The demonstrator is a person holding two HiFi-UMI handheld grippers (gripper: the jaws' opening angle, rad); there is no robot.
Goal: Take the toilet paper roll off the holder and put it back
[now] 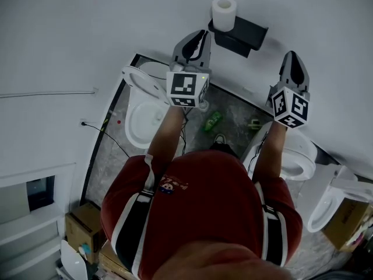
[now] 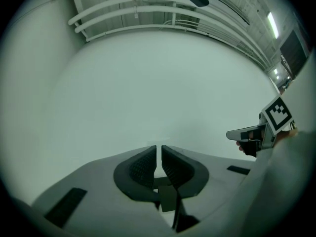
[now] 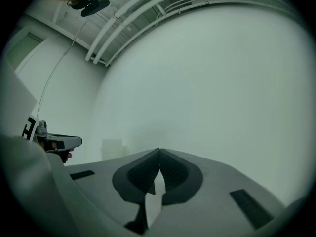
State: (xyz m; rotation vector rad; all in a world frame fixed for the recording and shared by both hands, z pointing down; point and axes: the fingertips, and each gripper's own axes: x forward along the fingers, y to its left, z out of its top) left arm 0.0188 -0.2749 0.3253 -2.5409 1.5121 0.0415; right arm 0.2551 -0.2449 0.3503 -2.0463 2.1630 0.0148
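Apparently roll on holder, both tongs empty

Nearest: person's red shirt, arms stretched fwd over a floor w/ a white toilet at left. Left tongs are clenched, only a hairline slit btwn the pads, nothing in it. Right tongs are clenched too, tips touching, nothing held. Both gripper views show just blank wall ahead.

Farthest: toilet paper roll stands upright on top of the black holder on the wall. It's just beyond and a bit right of the left tongs, apart from them; right tongs are well to its right.

Progress: roll sits on holder and neither tongs touch it. So either the take-off hasn't begun or the put-back is done; pics alone don't say which. If unstarted, all is left: open, grip roll, lift off, reseat.
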